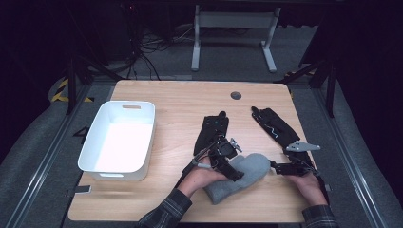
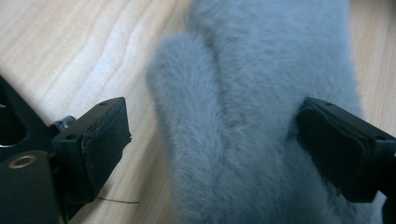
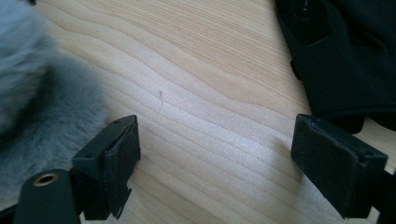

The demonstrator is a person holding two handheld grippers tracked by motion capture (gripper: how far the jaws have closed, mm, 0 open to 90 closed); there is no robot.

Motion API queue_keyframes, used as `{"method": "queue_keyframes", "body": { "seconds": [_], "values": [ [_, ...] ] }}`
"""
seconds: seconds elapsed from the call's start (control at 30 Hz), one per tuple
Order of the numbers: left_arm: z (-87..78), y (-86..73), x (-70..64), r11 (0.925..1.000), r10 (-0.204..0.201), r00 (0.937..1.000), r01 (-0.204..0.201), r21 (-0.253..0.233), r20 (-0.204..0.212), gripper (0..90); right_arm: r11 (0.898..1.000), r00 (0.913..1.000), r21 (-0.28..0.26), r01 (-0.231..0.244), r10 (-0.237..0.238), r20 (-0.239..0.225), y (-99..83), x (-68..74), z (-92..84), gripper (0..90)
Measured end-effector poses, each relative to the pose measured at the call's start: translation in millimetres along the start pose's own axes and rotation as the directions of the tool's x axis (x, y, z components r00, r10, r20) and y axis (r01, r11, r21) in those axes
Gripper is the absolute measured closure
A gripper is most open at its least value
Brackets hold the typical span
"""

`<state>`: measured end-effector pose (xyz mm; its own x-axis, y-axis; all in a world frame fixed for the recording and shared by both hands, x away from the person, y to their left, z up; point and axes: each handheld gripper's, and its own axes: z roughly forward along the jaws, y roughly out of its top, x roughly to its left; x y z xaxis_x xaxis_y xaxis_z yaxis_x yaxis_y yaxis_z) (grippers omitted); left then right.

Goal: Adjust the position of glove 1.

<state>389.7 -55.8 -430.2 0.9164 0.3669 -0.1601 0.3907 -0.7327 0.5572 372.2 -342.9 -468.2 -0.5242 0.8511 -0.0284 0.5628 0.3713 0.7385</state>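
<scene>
While the left gripper (image 2: 212, 144) hangs over the grey fuzzy mitten (image 1: 237, 176) with its jaws spread wide, the fabric lies between the pads; one pad seems to brush the fleece and the other stands clear over bare wood, so nothing is pinched. The mitten rests flat on the table (image 1: 176, 102), likely just set down or about to be taken. The right gripper (image 3: 215, 163) waits just beyond the mitten's far edge, jaws apart over bare wood, a black glove (image 3: 345, 56) ahead of it. A white bin (image 1: 119, 140) stands well off on the left gripper's outer side, a probable destination.
</scene>
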Motion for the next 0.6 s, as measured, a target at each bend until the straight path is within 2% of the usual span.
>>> {"method": "queue_keyframes", "body": {
  "seconds": [0.1, 0.17, 0.23, 0.3, 0.47, 0.6],
  "values": [
    [4.7, -0.1, -0.7, 0.9995, 0.016, 0.9998, -0.015, 0.029, -0.013, 7.7, 1.0, 1.0, 0.0, 0.0, 0.0, 0.0, 0.0, 0.0, 0.0, 16.3],
    [9.5, -0.8, 0.2, 0.9985, -0.001, 1.0, 0.002, 0.054, -0.008, 5.7, 1.0, 1.0, 0.0, 0.0, 0.0, 0.0, 0.0, 0.0, 0.0, 16.3],
    [12.6, -1.0, 2.1, 0.997, -0.015, 0.9998, 0.014, 0.076, 0.014, 5.4, 1.0, 1.0, 0.0, 0.0, 0.0, 0.0, 0.0, 0.0, 0.0, 16.3],
    [14.1, -1.3, 2.6, 0.9965, -0.025, 0.9994, 0.023, 0.081, 0.022, 5.5, 1.0, 1.0, 0.0, 0.0, 0.0, 0.0, 0.0, 0.0, 0.0, 16.3],
    [16.0, -1.5, 2.8, 0.9951, -0.019, 0.9971, 0.012, 0.098, 0.073, 15.4, 1.0, 1.0, 0.001, 0.0, 0.0, 0.002, 0.0, 0.1, -0.1, 16.3],
    [15.5, -1.4, 0.9, 0.995, -0.007, 0.9961, -0.001, 0.1, 0.088, 21.4, 1.0, 1.0, 0.001, 0.0, 0.0, 0.002, 0.0, 0.1, -0.1, 16.3]
  ]
}}
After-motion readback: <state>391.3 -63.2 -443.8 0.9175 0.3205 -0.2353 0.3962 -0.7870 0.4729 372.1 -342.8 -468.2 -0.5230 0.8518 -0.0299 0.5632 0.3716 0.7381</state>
